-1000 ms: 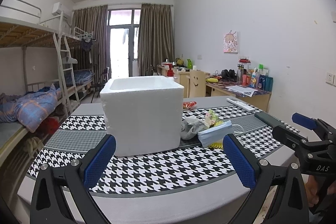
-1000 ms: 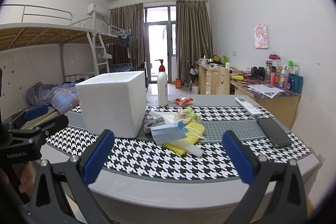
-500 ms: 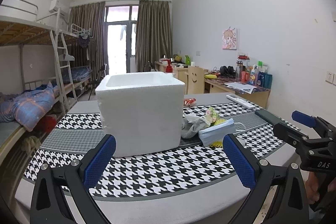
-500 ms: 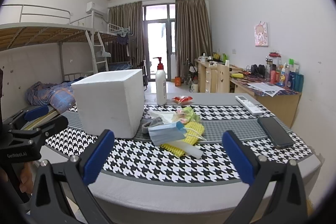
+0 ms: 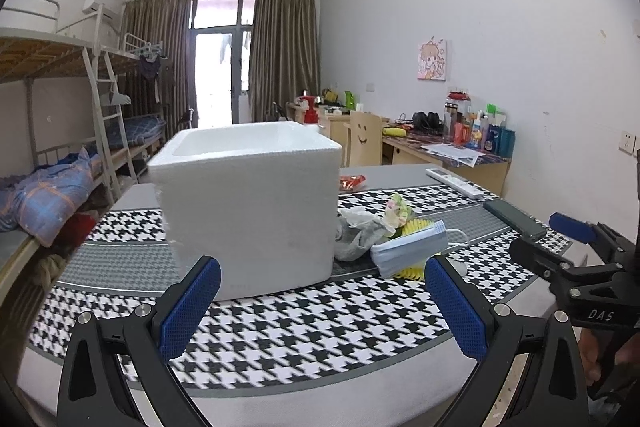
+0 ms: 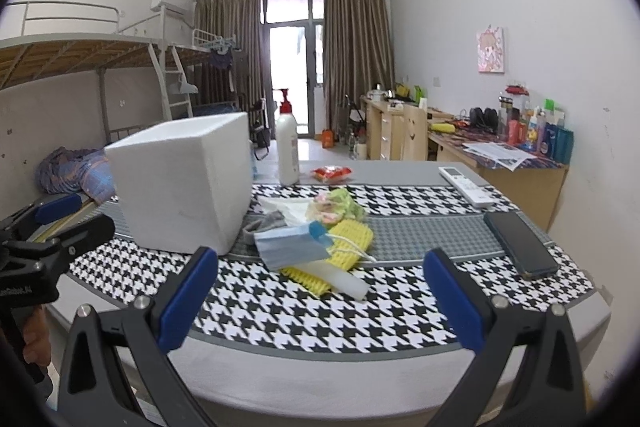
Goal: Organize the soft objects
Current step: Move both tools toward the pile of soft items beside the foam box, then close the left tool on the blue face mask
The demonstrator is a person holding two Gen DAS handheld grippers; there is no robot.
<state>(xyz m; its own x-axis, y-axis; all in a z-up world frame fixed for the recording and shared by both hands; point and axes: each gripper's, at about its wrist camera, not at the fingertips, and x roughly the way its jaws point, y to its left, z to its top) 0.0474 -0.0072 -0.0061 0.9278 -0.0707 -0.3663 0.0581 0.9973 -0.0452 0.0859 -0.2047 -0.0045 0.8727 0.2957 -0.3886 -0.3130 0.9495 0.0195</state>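
Right wrist: my right claw [image 6: 320,291] wide, empty.
Left claw [image 5: 322,303]: wide too.
Soft pile [image 6: 316,231]: beside foam box [image 6: 180,183], on cloth.
Risk: mask [image 6: 290,247] loops snag sponge [image 6: 340,247], drag pile.

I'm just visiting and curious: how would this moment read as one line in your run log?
stage: approach | left gripper: open, empty | right gripper: open, empty | soft pile: on table beside foam box | box: nothing placed yet

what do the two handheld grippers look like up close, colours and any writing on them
Both the left gripper and right gripper have black plastic frames with silver screws and blue textured finger pads. White lettering shows on each body, "DAS" on the right one; no cables visible.
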